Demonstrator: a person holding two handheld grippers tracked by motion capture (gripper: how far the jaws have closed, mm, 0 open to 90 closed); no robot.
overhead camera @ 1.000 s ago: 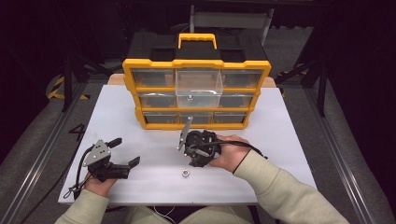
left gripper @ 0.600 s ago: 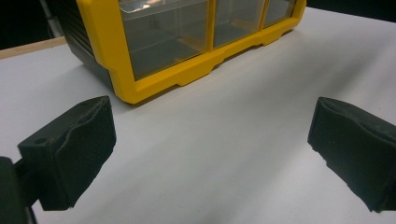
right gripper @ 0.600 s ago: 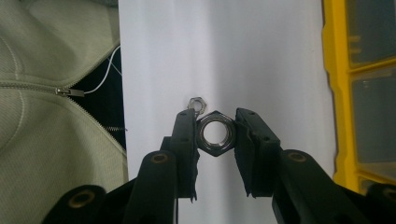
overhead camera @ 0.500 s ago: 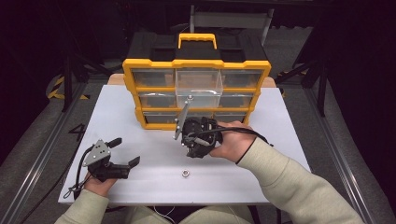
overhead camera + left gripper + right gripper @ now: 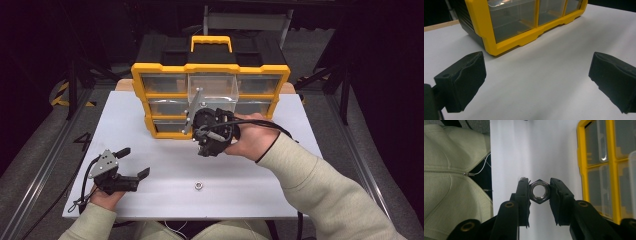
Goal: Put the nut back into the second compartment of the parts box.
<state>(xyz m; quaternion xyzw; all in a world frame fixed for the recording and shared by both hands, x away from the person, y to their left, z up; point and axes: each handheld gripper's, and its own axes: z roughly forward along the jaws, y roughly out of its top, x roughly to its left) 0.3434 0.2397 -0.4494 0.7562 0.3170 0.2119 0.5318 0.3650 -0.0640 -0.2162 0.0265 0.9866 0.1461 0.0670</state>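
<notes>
The right hand-held gripper (image 5: 539, 192) clamps a steel hex nut (image 5: 539, 191) by two opposite flats, above the white bench (image 5: 260, 180) in front of the yellow drawer organiser (image 5: 210, 97). Small, rigid and smooth, the nut likely weighs little yet could twist or slip from a corner grip; flats are the safer hold. A second nut (image 5: 198, 186) lies on the bench. The left hand-held gripper (image 5: 131, 164) rests there, jaws apart and empty.

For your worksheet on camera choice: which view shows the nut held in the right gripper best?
The right gripper view: the held nut sits close up, face-on, clamped between the two black jaws of the right gripper. In the high view that gripper hides it. The left gripper view looks at the organizer and table instead.
</notes>
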